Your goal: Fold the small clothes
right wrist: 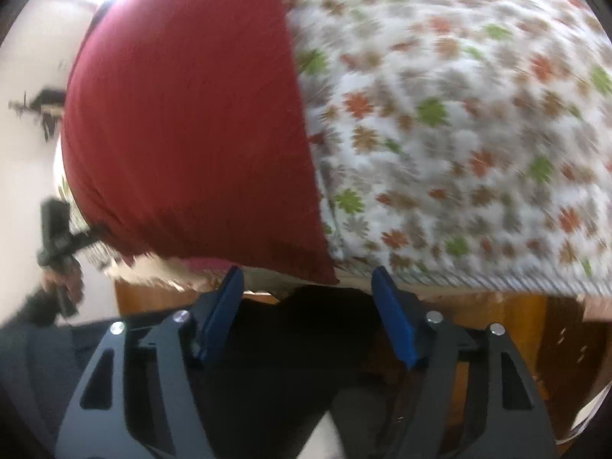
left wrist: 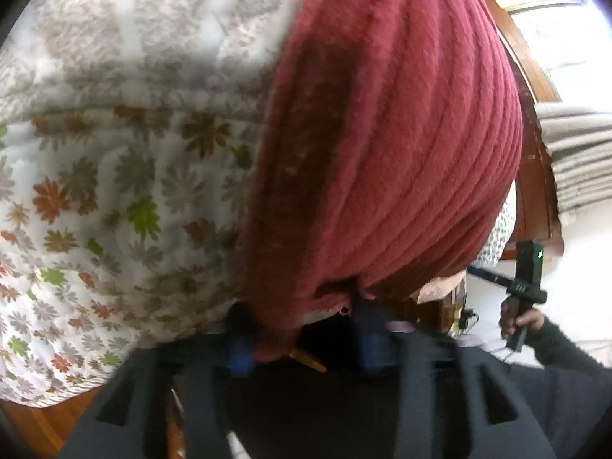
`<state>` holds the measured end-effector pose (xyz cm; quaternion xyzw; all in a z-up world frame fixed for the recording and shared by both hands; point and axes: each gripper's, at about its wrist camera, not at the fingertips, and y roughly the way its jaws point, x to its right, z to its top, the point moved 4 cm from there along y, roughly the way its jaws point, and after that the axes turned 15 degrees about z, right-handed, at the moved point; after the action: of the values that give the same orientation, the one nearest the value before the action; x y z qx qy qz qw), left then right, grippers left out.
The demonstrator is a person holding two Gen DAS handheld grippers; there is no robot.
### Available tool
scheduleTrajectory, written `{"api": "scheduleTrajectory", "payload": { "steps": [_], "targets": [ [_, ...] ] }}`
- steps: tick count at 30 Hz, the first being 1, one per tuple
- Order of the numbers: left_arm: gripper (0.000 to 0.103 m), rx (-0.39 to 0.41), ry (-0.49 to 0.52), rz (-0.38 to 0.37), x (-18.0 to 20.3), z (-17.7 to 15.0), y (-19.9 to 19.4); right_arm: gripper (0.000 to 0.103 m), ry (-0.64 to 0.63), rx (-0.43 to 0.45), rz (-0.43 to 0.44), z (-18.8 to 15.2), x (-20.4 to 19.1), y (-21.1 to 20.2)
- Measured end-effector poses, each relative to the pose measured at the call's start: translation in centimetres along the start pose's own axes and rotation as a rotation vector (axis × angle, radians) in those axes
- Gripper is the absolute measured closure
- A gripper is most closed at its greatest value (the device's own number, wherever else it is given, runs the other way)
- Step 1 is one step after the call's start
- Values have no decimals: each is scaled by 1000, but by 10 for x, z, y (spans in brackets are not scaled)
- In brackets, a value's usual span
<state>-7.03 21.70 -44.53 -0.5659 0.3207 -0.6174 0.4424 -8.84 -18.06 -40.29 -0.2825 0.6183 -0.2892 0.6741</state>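
Note:
A dark red ribbed garment (left wrist: 382,145) lies spread on a flower-print quilt (left wrist: 114,191). In the left wrist view its near hem drapes over the tips of my left gripper (left wrist: 298,306), whose blue pads (left wrist: 239,355) stand wide apart, so it is open. In the right wrist view the garment (right wrist: 183,134) ends in a near corner just ahead of my right gripper (right wrist: 306,273). That gripper is open, with nothing between its blue pads (right wrist: 394,313). Each view also shows the other gripper held in a hand: the right gripper (left wrist: 524,279) and the left gripper (right wrist: 57,237).
The quilt (right wrist: 459,134) covers a bed with a wooden frame (right wrist: 497,317) along its near edge. A wooden-framed window (left wrist: 535,38) and a stack of grey folded fabric (left wrist: 577,160) are to the right. A dark sleeve (left wrist: 566,348) reaches in at lower right.

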Motion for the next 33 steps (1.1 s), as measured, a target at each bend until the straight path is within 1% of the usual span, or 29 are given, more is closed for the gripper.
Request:
{"api": "scheduleTrajectory", "payload": {
  "steps": [4, 5, 6, 7, 8, 9, 10, 12, 13, 14, 16, 18, 21, 23, 25, 26, 27, 30, 33],
  "targets": [
    [46, -3, -21, -20, 11, 0, 7, 38, -32, 2, 14, 11, -12, 12],
    [49, -5, -22, -20, 13, -2, 8, 38, -41, 3, 18, 14, -16, 14],
    [56, -14, -13, -18, 16, -4, 10, 38, -40, -1, 20, 17, -18, 15],
    [77, -17, -4, -6, 14, -8, 11, 38, -34, -6, 31, 18, -20, 16],
    [86, -23, 4, 9, 14, -9, 12, 42, -31, -10, 38, 20, -21, 16],
    [88, -25, -1, 9, 15, -10, 11, 44, -30, -15, 43, 19, -22, 16],
    [88, -24, -7, 1, 14, -10, 10, 49, -25, -22, 53, 19, -21, 12],
    [88, -26, -7, 3, 12, -10, 8, 52, -21, -26, 75, 17, -22, 5],
    [88, -27, -8, 3, 11, -9, 9, 55, -34, -29, 73, 18, -23, 4],
    [87, -30, -12, 4, 10, -9, 9, 55, -46, -25, 69, 17, -22, -1],
    [80, -34, -21, 3, 5, -8, 8, 55, -51, -6, 52, 19, -18, -9],
    [73, -32, -27, 9, 2, -6, 9, 55, -51, 16, 53, 25, -16, -15],
    [70, -31, -35, 10, 5, -2, 11, 55, -48, 41, 66, 31, -13, -18],
    [70, -37, -34, 5, 7, -1, 12, 55, -50, 32, 90, 35, -14, -14],
    [77, -43, -12, 9, 11, 0, 11, 55, -69, 1, 101, 32, -20, -3],
    [84, -46, -4, 11, 15, 0, 10, 55, -81, -10, 103, 29, -22, 1],
    [86, -46, 4, 14, 20, 0, 10, 55, -92, -15, 107, 27, -24, 4],
    [87, -49, 8, 10, 22, -3, 7, 55, -68, -20, 124, 23, -22, 9],
    [87, -48, -10, 17, 11, -5, 7, 58, -95, -13, 115, 22, -27, 0]
  ]
}}
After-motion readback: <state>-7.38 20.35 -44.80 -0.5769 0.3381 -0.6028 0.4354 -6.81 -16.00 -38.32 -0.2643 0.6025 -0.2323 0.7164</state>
